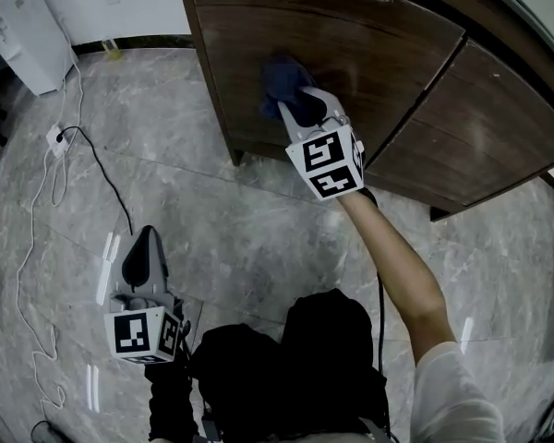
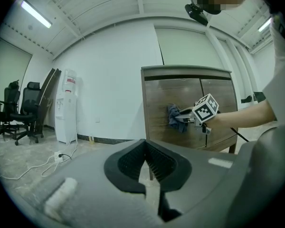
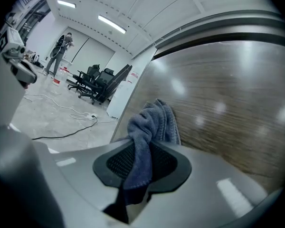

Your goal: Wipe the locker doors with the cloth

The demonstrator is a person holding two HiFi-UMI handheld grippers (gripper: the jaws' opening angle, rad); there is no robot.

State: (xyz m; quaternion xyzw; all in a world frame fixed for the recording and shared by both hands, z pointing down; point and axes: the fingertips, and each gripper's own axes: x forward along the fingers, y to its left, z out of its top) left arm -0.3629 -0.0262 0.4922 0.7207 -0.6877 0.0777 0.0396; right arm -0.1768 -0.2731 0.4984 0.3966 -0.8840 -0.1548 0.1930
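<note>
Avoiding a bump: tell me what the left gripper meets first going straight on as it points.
The left gripper would probably meet the left front edge of the dark brown wooden locker. It lines up so close to that edge that it could slip past to the white wall.

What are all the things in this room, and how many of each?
cabinet: one, dark brown wood, two doors showing, by the white wall
cloth: one, blue-grey, against the cabinet's front
water dispenser: one, white, by the wall left of the cabinet
power strip: one, white, on the floor
cables: at least two, black and white, trailing over the floor
chairs: at least two, black, far left
floor: grey marble
distant person: one, standing far off
left gripper: grey, jaws together, empty, low above the floor
right gripper: grey, jaws closed on the cloth
forearm: one, bare, behind the right gripper
</note>
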